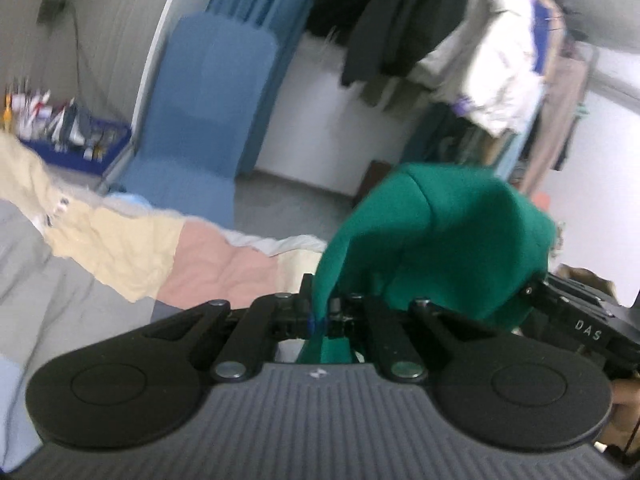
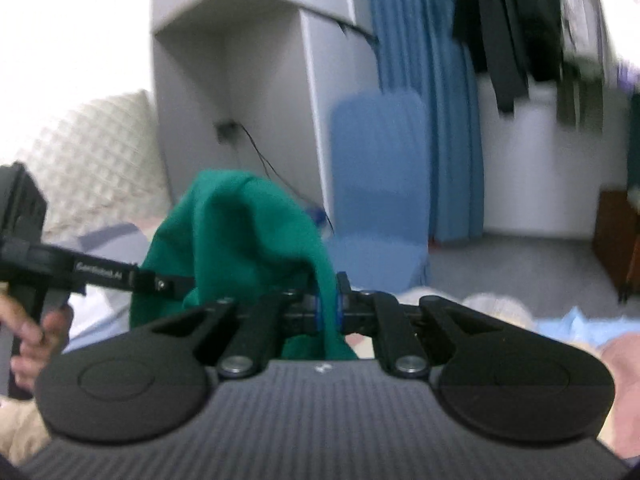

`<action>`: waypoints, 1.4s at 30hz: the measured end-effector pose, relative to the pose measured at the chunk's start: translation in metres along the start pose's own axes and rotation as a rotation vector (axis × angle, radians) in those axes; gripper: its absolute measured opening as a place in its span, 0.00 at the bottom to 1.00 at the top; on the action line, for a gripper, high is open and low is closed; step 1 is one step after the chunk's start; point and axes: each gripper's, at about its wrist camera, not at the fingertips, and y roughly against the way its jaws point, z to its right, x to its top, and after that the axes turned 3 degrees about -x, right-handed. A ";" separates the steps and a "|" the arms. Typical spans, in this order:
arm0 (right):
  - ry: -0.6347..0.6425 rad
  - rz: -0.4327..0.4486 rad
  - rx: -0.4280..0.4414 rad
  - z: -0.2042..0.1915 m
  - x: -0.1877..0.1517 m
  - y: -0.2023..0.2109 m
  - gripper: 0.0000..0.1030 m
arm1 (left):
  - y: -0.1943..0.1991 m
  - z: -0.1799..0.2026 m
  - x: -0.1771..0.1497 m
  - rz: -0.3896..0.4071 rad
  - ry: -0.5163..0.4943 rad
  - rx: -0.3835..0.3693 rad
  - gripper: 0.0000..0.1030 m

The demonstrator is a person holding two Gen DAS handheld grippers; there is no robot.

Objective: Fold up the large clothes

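Nearest to the left wrist camera is the grey ribbed body of the left tool [image 1: 319, 320], and its two black arms meet at the centre of the view. The jaws are pressed together on a fold of the green garment [image 1: 440, 240], so no gap shows between the blue pads. The cloth rises from the jaws toward 1 o'clock as a rounded hump and runs across to the other tool, which enters this view at 3 o'clock with white letters on its black finger. In the right wrist view the right tool [image 2: 328, 308] is closed in the same way; its blue pads pinch a strip of the same green cloth, and the rest stands up toward 11 o'clock. The left tool comes into that view from 9 o'clock, with a hand [image 2: 28, 332] holding its grip, and its finger goes into the cloth. The garment is therefore held up between both tools, above the bed [image 1: 80, 280]. The bed has a quilt with grey, cream and pink patches and lies at 9 o'clock in the left view. Behind, a blue chair [image 1: 208, 120] stands against blue curtains [image 2: 420, 80]. Dark and white clothes [image 1: 440, 32] hang at 1 o'clock. Both views are blurred.
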 end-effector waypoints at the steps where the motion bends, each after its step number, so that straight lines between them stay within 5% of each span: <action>1: 0.015 0.021 -0.003 -0.007 -0.003 0.021 0.09 | 0.020 0.010 -0.008 0.014 -0.031 -0.003 0.04; 6: 0.084 0.054 -0.029 -0.044 -0.030 0.110 0.08 | 0.098 0.055 -0.065 0.014 -0.050 0.001 0.04; 15: 0.066 -0.135 -0.125 -0.100 -0.106 0.179 0.08 | 0.163 0.110 -0.200 -0.122 -0.098 0.101 0.04; 22: -0.034 -0.279 -0.154 -0.111 -0.164 0.194 0.08 | 0.168 0.116 -0.262 -0.171 -0.081 0.118 0.04; 28: -0.204 -0.343 -0.157 -0.094 -0.194 0.193 0.09 | 0.161 0.121 -0.282 -0.172 -0.090 0.124 0.06; 31: -0.188 -0.349 -0.176 -0.096 -0.190 0.196 0.09 | 0.172 0.120 -0.283 -0.132 -0.026 0.108 0.12; 35: -0.160 -0.356 -0.200 -0.098 -0.181 0.203 0.11 | 0.200 0.117 -0.292 -0.087 0.049 0.051 0.42; 38: -0.193 -0.390 -0.227 -0.098 -0.178 0.215 0.18 | 0.224 0.118 -0.298 -0.068 0.056 0.010 0.52; 42: -0.340 -0.399 -0.202 -0.091 -0.175 0.239 0.58 | 0.242 0.113 -0.295 -0.045 0.112 -0.004 0.55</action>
